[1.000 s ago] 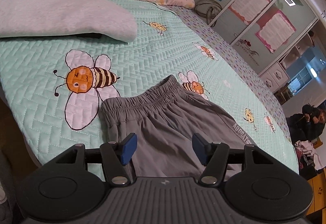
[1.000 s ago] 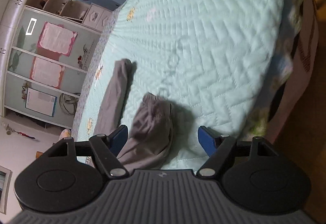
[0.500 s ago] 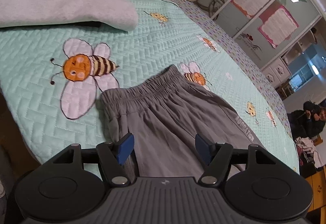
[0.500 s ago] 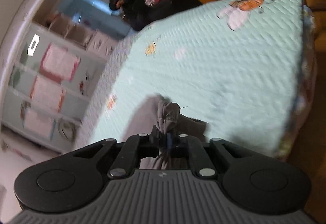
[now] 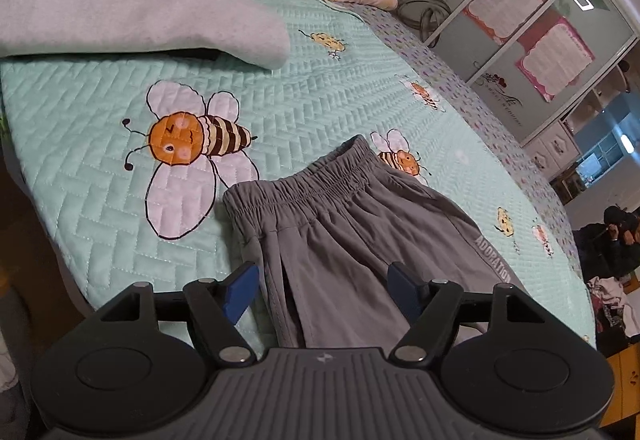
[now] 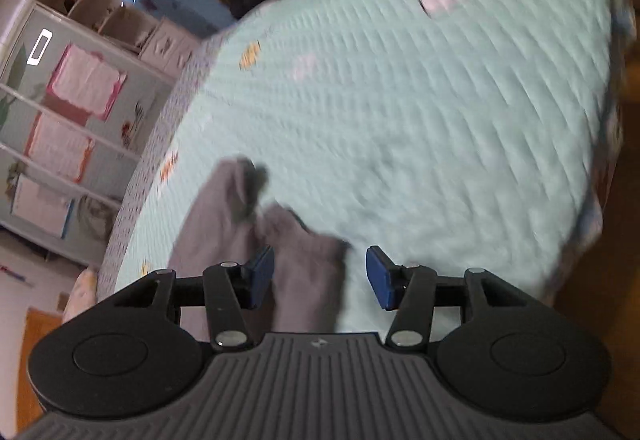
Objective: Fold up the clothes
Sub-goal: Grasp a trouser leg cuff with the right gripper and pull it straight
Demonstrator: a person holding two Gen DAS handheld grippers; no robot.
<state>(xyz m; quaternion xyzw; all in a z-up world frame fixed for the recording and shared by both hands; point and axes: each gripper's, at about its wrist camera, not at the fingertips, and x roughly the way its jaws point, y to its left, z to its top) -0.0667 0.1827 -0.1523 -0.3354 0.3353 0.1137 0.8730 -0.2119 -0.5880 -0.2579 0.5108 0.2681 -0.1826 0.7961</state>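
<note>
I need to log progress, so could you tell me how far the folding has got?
Early. The grey trousers lie spread on the quilt, waistband flat, legs still apart. Nothing is held: the left gripper and right gripper have just been opening, fabric lying loose between the jaws. Every fold remains.

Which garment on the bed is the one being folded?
Look at the mint quilted bedspread printed with bees. Near its front edge, beside the biggest bee, lie the grey shorts. Unlike the pale blanket behind, they have a gathered elastic waistband and white side lettering.
</note>
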